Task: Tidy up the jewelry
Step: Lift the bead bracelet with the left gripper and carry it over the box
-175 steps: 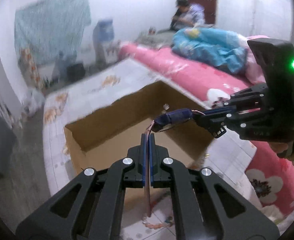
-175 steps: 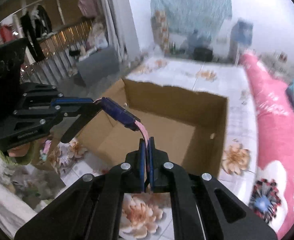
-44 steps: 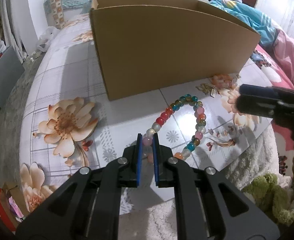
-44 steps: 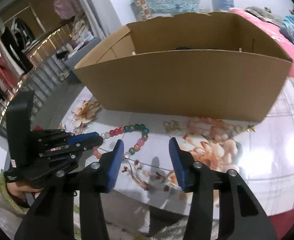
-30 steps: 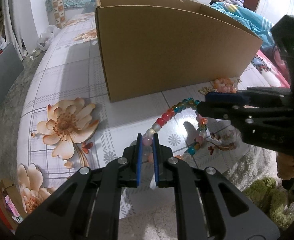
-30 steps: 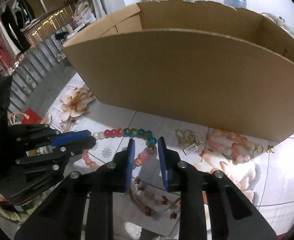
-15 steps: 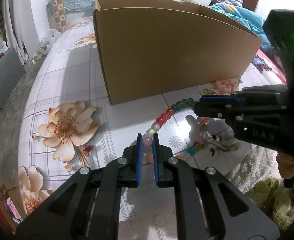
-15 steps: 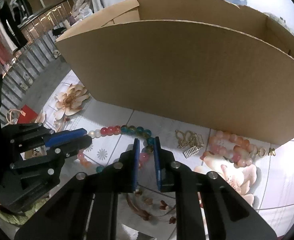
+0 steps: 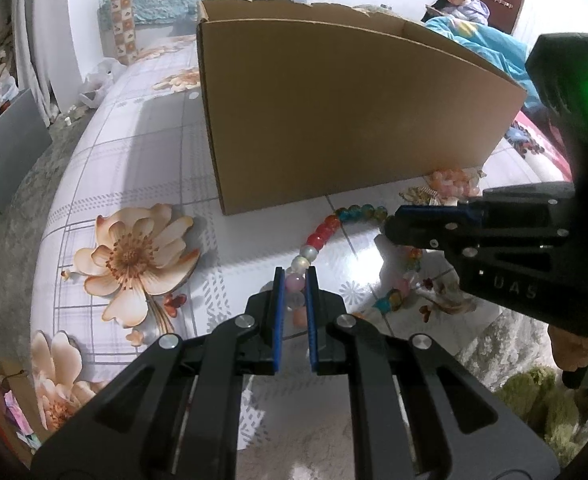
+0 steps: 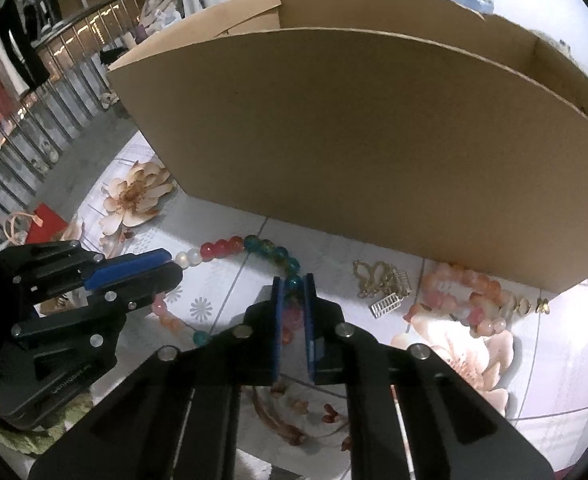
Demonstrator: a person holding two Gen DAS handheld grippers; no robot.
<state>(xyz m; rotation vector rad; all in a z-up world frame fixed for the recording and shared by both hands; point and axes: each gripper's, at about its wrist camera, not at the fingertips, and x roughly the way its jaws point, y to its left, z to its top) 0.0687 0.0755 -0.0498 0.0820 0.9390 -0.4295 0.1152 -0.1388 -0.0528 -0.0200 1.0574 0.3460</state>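
A necklace of red, teal, white and pink beads (image 9: 325, 232) lies in a loop on the flowered tabletop in front of a cardboard box (image 9: 353, 120). My left gripper (image 9: 295, 278) is shut on a pink bead at the loop's left side. In the right wrist view the left gripper (image 10: 166, 266) reaches in from the left onto the necklace (image 10: 222, 246). My right gripper (image 10: 292, 282) is closing its jaws on the loop's right side, with a teal bead and a pink bead pressed between the pads. In the left wrist view the right gripper (image 9: 389, 226) comes in from the right.
The tall front wall of the box (image 10: 353, 140) stands just behind the beads. A pink-orange bead bracelet (image 10: 465, 296) and a gold trinket (image 10: 377, 276) lie to the right, by the box. A person sits far back on the bed (image 9: 459, 0). The table edge is close below.
The right gripper's jaws have narrowed from a wide gap onto the beads on the necklace's right side. The left gripper has kept its hold and its place.
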